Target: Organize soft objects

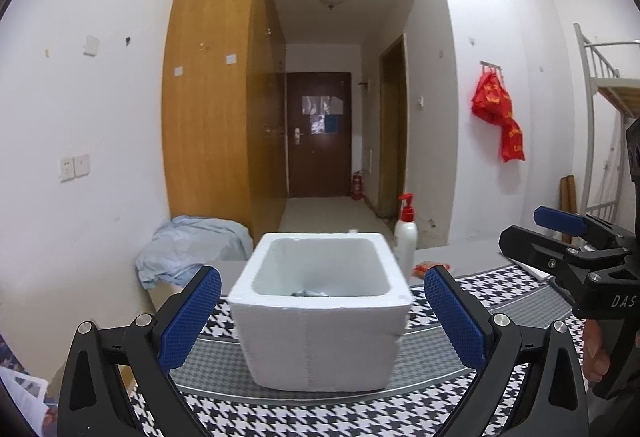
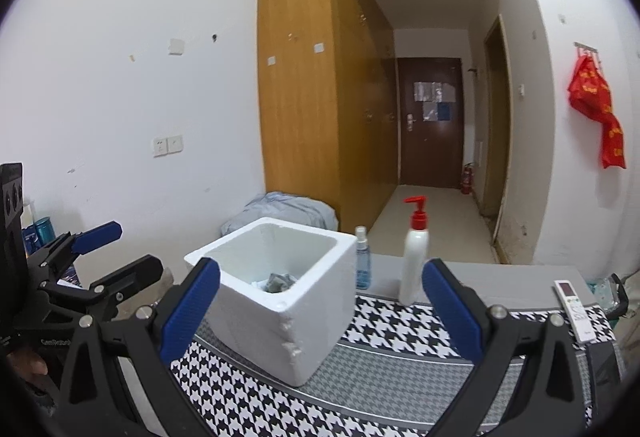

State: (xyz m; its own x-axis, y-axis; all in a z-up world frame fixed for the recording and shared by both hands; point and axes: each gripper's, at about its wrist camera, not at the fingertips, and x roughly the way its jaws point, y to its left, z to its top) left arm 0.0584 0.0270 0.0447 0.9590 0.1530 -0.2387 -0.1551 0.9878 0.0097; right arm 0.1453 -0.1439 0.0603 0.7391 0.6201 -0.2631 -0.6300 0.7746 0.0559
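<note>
A white foam box (image 1: 320, 317) stands on the houndstooth cloth (image 1: 360, 413); small grey and white soft items (image 2: 278, 282) lie at its bottom. My left gripper (image 1: 322, 317) is open, its blue pads (image 1: 192, 317) apart on either side of the box's near face, nothing between them. My right gripper (image 2: 320, 309) is open wide, empty, with the box (image 2: 280, 297) ahead and to its left. Each gripper shows in the other's view: the right one (image 1: 560, 237) at the right edge, the left one (image 2: 92, 249) at the left edge.
A white pump bottle with a red top (image 2: 414, 261) and a small blue spray bottle (image 2: 362, 261) stand behind the box. A white remote (image 2: 574, 311) lies at the right. A pale blue cloth heap (image 1: 188, 249) sits by the wooden wardrobe (image 1: 216, 97). A red packet (image 1: 432, 269) lies behind.
</note>
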